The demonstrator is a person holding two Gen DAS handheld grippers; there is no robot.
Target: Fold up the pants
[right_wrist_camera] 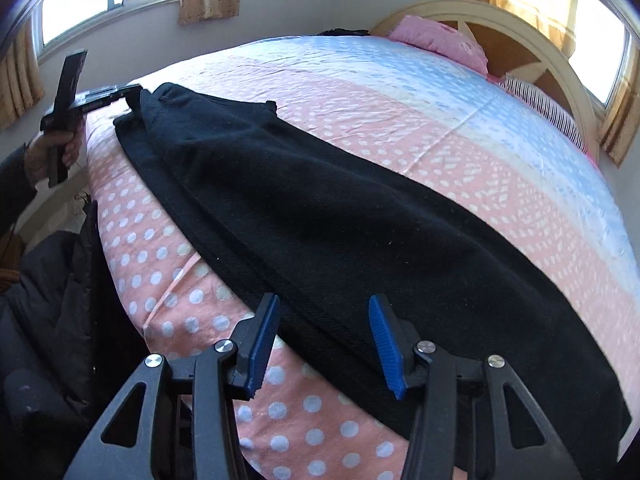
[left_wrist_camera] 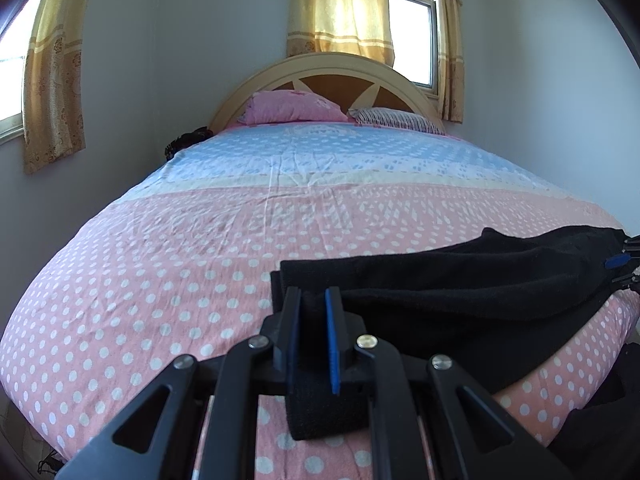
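Note:
Black pants (right_wrist_camera: 320,216) lie lengthwise along the near edge of the bed, folded leg on leg. In the left wrist view the pants (left_wrist_camera: 460,288) stretch to the right. My left gripper (left_wrist_camera: 314,300) is shut on the pants' end, with black cloth pinched between its blue pads. My right gripper (right_wrist_camera: 324,320) is open, its jaws wide apart over the other end of the pants, touching nothing. The right gripper also shows at the far right of the left wrist view (left_wrist_camera: 624,264), and the left gripper at the far left of the right wrist view (right_wrist_camera: 116,94).
The bed has a pink and blue dotted sheet (left_wrist_camera: 240,216), two pillows (left_wrist_camera: 296,108) and a rounded headboard (left_wrist_camera: 320,68). Curtained windows (left_wrist_camera: 412,36) are behind. A dark jacket (right_wrist_camera: 44,300) lies beside the bed's near edge.

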